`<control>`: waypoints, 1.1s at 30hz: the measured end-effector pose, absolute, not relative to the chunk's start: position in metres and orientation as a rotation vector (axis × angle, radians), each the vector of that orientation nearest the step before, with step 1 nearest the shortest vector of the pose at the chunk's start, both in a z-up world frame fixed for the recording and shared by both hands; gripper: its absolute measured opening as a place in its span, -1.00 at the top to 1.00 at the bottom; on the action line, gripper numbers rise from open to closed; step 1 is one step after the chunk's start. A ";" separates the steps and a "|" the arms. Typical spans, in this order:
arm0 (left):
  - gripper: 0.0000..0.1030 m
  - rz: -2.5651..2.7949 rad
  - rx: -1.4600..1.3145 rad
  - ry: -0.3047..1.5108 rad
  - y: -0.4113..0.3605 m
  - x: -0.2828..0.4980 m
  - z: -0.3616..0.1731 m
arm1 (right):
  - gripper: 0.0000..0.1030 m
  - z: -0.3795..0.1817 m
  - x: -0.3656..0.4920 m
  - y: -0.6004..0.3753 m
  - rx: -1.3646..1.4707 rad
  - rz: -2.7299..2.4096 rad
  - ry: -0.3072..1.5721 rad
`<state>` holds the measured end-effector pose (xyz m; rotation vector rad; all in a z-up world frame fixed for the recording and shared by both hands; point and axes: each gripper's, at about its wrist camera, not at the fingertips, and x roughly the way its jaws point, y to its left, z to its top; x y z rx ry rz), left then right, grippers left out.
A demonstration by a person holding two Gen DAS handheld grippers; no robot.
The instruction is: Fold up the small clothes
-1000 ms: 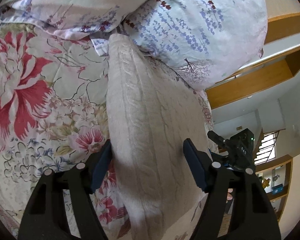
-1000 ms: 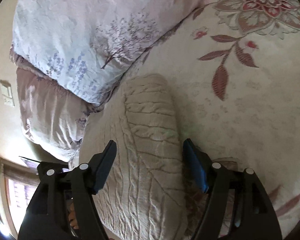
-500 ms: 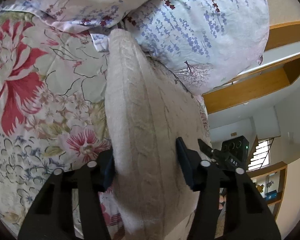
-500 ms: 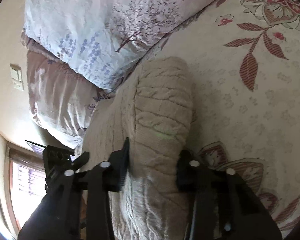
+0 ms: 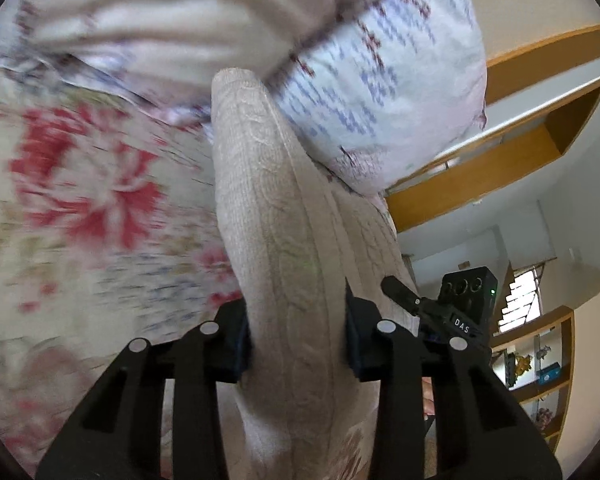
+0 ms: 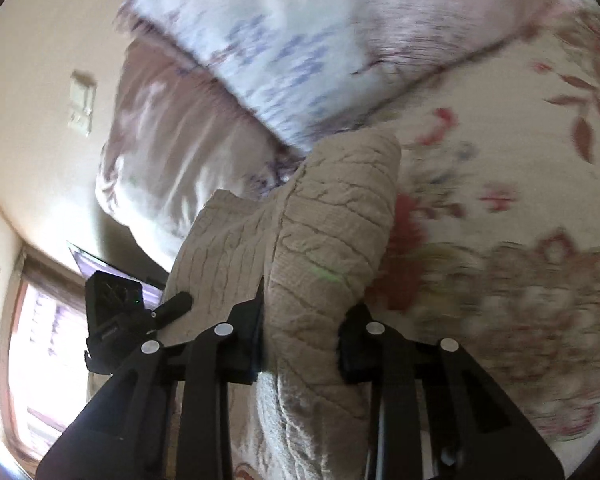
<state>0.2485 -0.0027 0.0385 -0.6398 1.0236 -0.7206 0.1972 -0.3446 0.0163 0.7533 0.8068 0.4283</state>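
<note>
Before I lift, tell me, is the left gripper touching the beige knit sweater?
Touching. The left wrist view shows the left gripper closed on the beige knit sweater, both pads pressing into the fabric.

Sweater [image 5: 284, 240] is beige/oatmeal, cable-knit texture, same in the right wrist view [image 6: 332, 248]. Bedspread [image 5: 80, 200] left of the sweater: cream ground, big red flowers, blurred. Pillow [image 5: 380, 80] right of the sweater: white with blue-lavender sprig print, a few dark red marks. Behind the pillow, shelf [image 5: 500, 160] is honey-brown wood. Both gripper frames black; left gripper [image 5: 296, 340] pads look dark blue, probably.
</note>
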 end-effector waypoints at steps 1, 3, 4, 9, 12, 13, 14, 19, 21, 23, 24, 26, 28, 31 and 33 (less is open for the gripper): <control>0.29 -0.710 -0.641 1.017 0.006 0.247 0.042 | 0.45 0.020 0.198 -0.336 0.728 0.435 0.795; 0.28 -0.680 -0.637 1.005 0.027 0.243 0.043 | 0.45 0.025 0.200 -0.309 0.650 0.446 0.764; 0.26 -0.643 -0.629 1.004 0.042 0.241 0.040 | 0.45 0.024 0.203 -0.298 0.618 0.441 0.763; 0.09 -0.484 -0.595 1.061 0.065 0.253 0.001 | 0.22 -0.016 0.234 -0.270 0.594 0.360 0.942; 0.00 -0.490 -0.604 1.028 0.069 0.249 0.000 | 0.20 -0.019 0.235 -0.283 0.689 0.392 0.959; -0.02 -0.469 -0.559 1.003 0.068 0.244 0.008 | 0.18 -0.016 0.231 -0.290 0.705 0.391 0.946; -0.03 -0.453 -0.527 0.978 0.070 0.239 0.014 | 0.18 -0.014 0.229 -0.294 0.707 0.382 0.932; -0.34 -0.385 -0.355 0.802 0.064 0.207 0.052 | 0.19 -0.007 0.227 -0.312 0.753 0.357 0.885; -0.41 -0.377 -0.287 0.778 0.057 0.198 0.060 | 0.51 -0.009 0.230 -0.304 0.728 0.367 0.888; -0.42 -0.367 -0.218 0.780 0.046 0.192 0.062 | 0.78 0.000 0.228 -0.294 0.639 0.331 0.843; -0.42 -0.359 -0.197 0.787 0.043 0.190 0.061 | 0.82 0.005 0.226 -0.294 0.609 0.296 0.812; -0.43 -0.346 -0.175 0.801 0.041 0.186 0.056 | 0.83 0.009 0.229 -0.299 0.597 0.235 0.787; -0.44 -0.325 -0.149 0.825 0.039 0.184 0.050 | 0.82 -0.001 0.236 -0.300 0.579 0.200 0.843; -0.46 -0.323 -0.152 0.836 0.041 0.178 0.047 | 0.58 -0.002 0.231 -0.294 0.522 0.177 0.858; -0.48 -0.323 -0.156 0.838 0.043 0.174 0.048 | 0.47 0.009 0.220 -0.296 0.498 0.151 0.821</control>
